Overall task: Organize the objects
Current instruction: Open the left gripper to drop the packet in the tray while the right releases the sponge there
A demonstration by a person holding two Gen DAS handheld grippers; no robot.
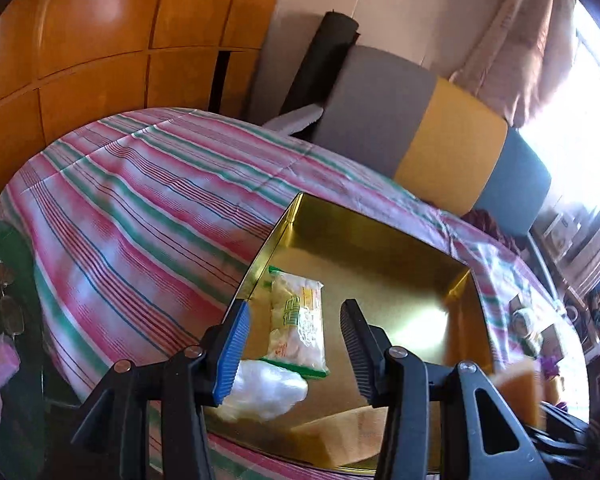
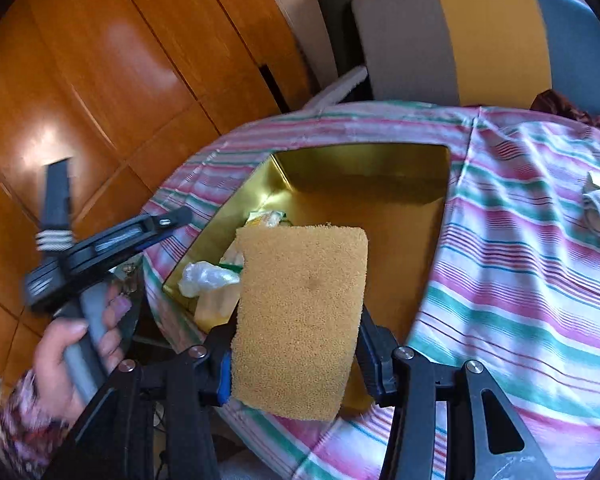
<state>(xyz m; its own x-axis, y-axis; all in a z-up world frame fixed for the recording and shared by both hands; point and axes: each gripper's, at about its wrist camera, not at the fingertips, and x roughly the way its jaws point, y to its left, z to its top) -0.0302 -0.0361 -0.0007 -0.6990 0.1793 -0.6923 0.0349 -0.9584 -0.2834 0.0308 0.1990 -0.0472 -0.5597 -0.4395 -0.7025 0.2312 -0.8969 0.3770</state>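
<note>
While the shallow gold-coloured metal tin (image 1: 384,240) lies open on the pink, green and white striped cloth (image 1: 132,208) that covers the table, both claws hang over its near side. The right gripper (image 2: 296,354) is clamped on a tan rectangular sponge (image 2: 300,316), which stands upright between its jaws above the near rim of the tin and hides much of the floor behind it. The left gripper (image 1: 296,344) stands with its jaws parted and nothing pressed between them; below and beyond its blue-padded finger (image 1: 232,354) lie a clear snack packet with green and yellow print (image 1: 298,320) and a crumpled clear plastic bag (image 1: 266,392), both inside the tin against its left wall. In the right wrist view a hand (image 2: 66,356) in a patterned sleeve grips the left tool's handle just off the table's left edge.

Around the table, orange-brown wooden cabinet doors (image 1: 80,40) stand close on the left. Behind the far edge are a grey, yellow and blue cushioned backrest (image 1: 440,132) and a black rolled mat (image 1: 320,60) leaning on the wall. A small rolled whitish cloth (image 2: 598,210) lies on the striped cover to the right of the tin, well apart from it.

The far half and right side of the tin's floor are bare. The striped cover left of the tin is open up to the table's curved edge.
</note>
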